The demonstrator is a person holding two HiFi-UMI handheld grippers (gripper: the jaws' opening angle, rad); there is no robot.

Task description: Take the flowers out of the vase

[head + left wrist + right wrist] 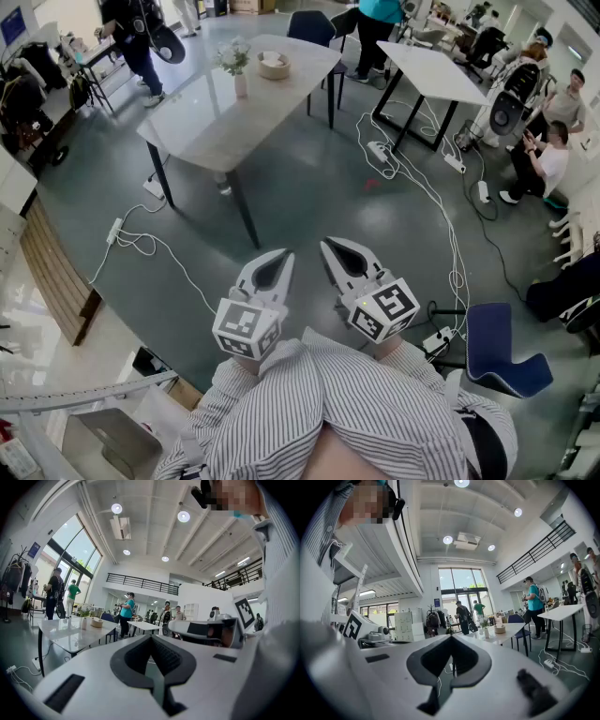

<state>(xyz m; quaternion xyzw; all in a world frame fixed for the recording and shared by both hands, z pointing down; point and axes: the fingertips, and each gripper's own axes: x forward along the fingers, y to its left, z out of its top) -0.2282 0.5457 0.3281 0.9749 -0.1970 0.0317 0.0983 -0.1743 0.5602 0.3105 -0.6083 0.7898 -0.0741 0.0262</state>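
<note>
A small white vase with pale flowers (234, 66) stands at the far end of a light-topped table (216, 122), beside a round beige bowl (274, 64). My left gripper (282, 255) and my right gripper (327, 246) are held side by side close to my striped shirt, well short of the table. Both point level toward it. Each has its jaws together with nothing between them. In the left gripper view the vase (84, 620) is small and distant beyond the left gripper (151, 637). The right gripper view shows the vase (486, 630) far past the right gripper (451, 637).
White cables and power strips (412, 178) trail over the grey floor between me and the tables. A second white table (431, 70) stands at the back right, with seated people (548, 155) beside it. A blue chair (502, 352) is near my right side. A person (131, 37) stands at the far left.
</note>
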